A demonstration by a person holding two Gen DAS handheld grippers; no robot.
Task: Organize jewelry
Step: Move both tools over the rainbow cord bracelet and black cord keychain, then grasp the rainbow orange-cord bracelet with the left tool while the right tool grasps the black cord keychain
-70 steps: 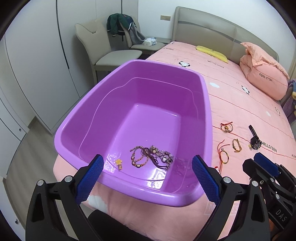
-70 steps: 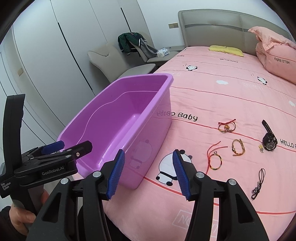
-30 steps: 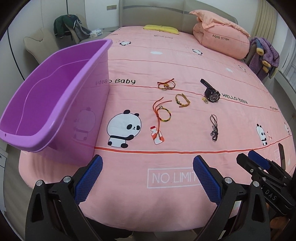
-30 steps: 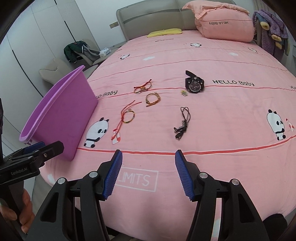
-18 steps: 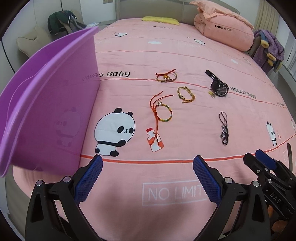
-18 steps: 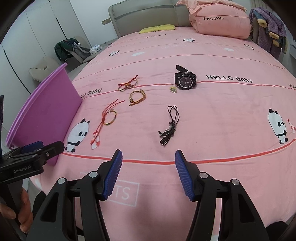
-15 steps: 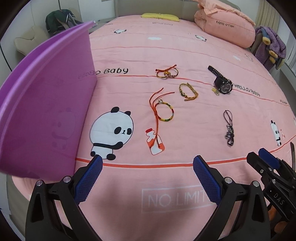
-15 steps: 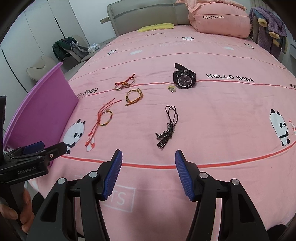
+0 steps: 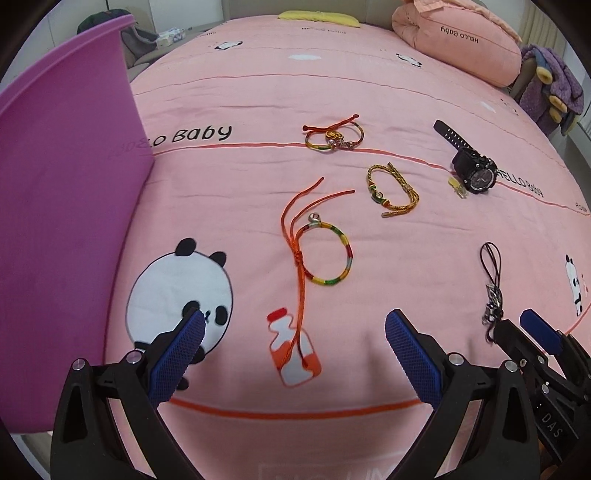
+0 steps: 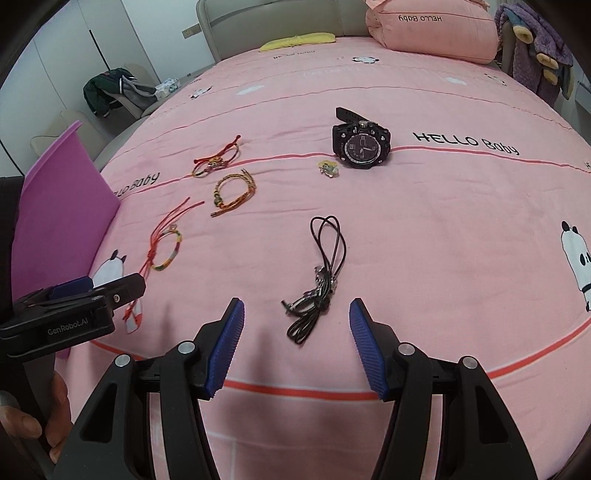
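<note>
Jewelry lies spread on the pink bed. My left gripper [image 9: 295, 332] is open, low over the sheet, with the tail of the orange-cord multicolour bracelet [image 9: 328, 254] between its fingers. My right gripper [image 10: 295, 317] is open, and the black cord necklace [image 10: 321, 273] lies just ahead of it. Farther off lie a gold braided bracelet [image 9: 393, 192], a red-string bracelet with charms [image 9: 332, 136], a black watch [image 10: 360, 142] and a small yellow charm [image 10: 328, 168]. The purple tub [image 9: 62, 221] stands at the left.
A pink pillow [image 10: 428, 29] and a yellow cushion [image 10: 295, 40] lie at the head of the bed. A purple plush [image 9: 550, 88] sits at the far right. A chair with clothes [image 10: 114, 92] stands beyond the bed's left side.
Both grippers swung right, away from the tub's inside, and came down closer to the bed. The left closed in on the orange-cord bracelet, the right on the black necklace. Both stayed open.
</note>
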